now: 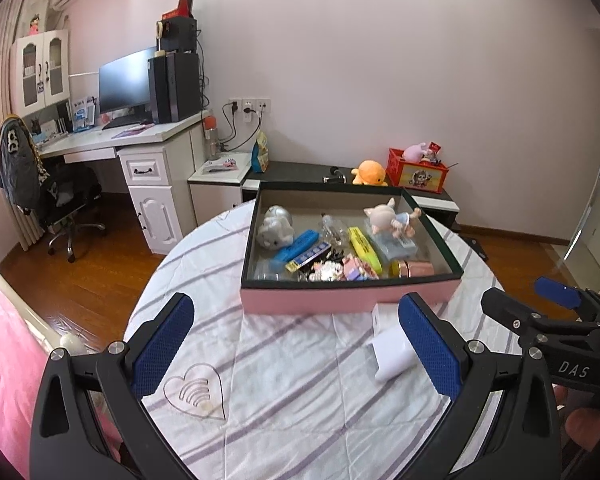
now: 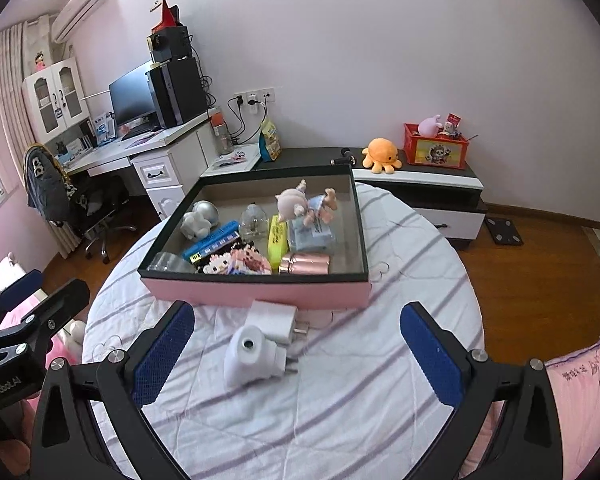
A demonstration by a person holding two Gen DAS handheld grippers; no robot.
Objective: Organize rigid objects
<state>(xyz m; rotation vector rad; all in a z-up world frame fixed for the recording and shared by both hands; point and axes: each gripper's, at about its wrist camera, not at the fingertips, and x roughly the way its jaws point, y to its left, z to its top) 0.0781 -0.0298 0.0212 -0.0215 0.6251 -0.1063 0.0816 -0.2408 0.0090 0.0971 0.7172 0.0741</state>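
Two white plug adapters lie on the striped cloth, just in front of the pink box (image 2: 260,292). The rounded adapter (image 2: 252,354) is nearer to the camera and has a small round hole on its face; the flat square adapter (image 2: 272,320) is behind it and touches it, with its metal pins pointing to the right. Inside the box there are many small things: a grey plush toy (image 2: 198,220), a blue flat case (image 2: 212,242), a yellow marker (image 2: 278,242), a doll (image 2: 304,204) lying on a pale blue box, a rose-gold metal case (image 2: 306,264) and a small pixel-block figure (image 2: 236,262) near the front wall. The box stands on a round table (image 2: 420,248) covered with the white cloth with purple stripes. A transparent heart-shaped piece (image 1: 196,392) lies on the cloth at the left side. The right gripper (image 2: 296,356) is spread wide with the two adapters between its blue pads, and it touches nothing. The left gripper (image 1: 296,346) is also spread wide and holds nothing; the heart-shaped piece is near its left finger.
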